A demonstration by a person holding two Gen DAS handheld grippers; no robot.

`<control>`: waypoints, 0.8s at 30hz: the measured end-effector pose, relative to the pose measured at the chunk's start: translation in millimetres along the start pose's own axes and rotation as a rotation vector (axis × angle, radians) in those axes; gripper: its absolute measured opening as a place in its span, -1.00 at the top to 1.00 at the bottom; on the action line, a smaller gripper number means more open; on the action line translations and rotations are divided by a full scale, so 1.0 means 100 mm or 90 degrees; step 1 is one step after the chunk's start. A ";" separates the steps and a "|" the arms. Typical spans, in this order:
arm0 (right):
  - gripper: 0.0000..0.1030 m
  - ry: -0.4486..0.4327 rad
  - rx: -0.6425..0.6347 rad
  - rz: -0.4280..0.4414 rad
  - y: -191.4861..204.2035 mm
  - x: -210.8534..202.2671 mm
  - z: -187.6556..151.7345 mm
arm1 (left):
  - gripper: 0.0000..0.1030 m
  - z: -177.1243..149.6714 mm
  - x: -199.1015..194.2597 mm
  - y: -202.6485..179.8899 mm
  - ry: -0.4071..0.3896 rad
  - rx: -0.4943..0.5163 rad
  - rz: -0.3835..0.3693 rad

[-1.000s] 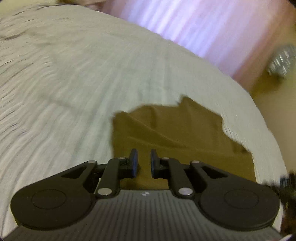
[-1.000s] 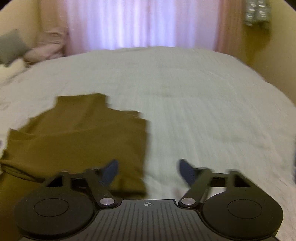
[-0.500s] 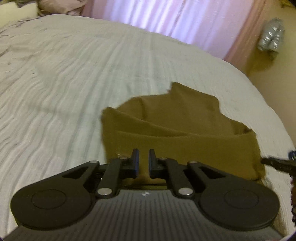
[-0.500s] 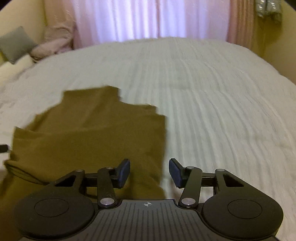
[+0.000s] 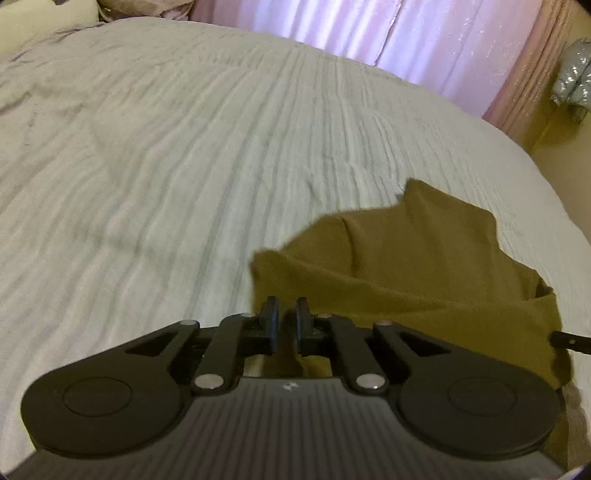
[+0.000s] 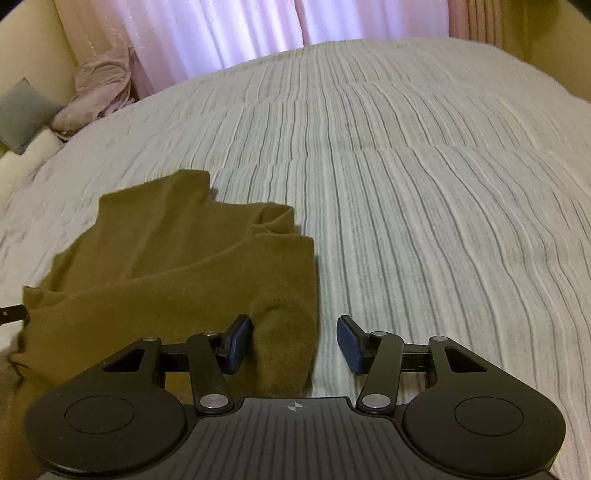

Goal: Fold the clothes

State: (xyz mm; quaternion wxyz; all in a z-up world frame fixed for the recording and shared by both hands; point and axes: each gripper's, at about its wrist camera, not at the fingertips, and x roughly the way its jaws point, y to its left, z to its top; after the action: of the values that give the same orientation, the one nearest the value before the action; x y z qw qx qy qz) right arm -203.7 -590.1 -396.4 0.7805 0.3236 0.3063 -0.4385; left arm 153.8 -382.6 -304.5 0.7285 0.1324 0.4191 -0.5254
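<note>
An olive-brown garment (image 5: 417, 266) lies partly folded on a bed with a white striped cover (image 5: 166, 166). My left gripper (image 5: 286, 321) is shut on the garment's near left edge, with cloth pinched between its pads. The garment also shows in the right wrist view (image 6: 177, 266), left of centre. My right gripper (image 6: 295, 341) is open, its jaws wide apart over the garment's near right corner; its left pad (image 6: 238, 343) sits over the cloth, its right pad (image 6: 351, 343) over the bed cover (image 6: 424, 184). It holds nothing.
Pink curtains (image 6: 258, 26) hang behind the bed. A grey cushion (image 6: 22, 114) and a pink bundle (image 6: 99, 88) lie at the far left. A yellow wall (image 5: 569, 177) borders the bed's right side. The other gripper's tip (image 5: 572, 341) shows at the right edge.
My right gripper closed partway, then opened wide again at the garment's right corner. My left gripper stayed shut on the cloth and swung, so the garment sits further right in its view.
</note>
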 end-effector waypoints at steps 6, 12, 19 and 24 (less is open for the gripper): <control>0.01 0.020 0.023 0.070 0.05 0.30 0.49 | 0.65 0.46 0.09 -0.06 -0.012 0.010 -0.045; 0.01 0.040 0.046 0.140 0.10 0.60 0.99 | 0.33 0.91 0.62 -0.42 0.021 0.026 -0.131; 0.01 0.074 0.084 0.213 0.15 1.03 1.31 | 0.20 1.14 1.28 -0.61 0.087 -0.017 -0.197; 0.02 0.093 0.102 0.243 0.15 1.27 1.35 | 0.33 1.20 1.54 -0.59 0.100 -0.041 -0.248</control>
State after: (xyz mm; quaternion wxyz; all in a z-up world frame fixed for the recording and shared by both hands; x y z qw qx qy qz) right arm -110.1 -750.2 -408.1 0.7971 0.4675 0.2595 -0.2807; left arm 173.4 -584.2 -331.8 0.5819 0.0661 0.5090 -0.6308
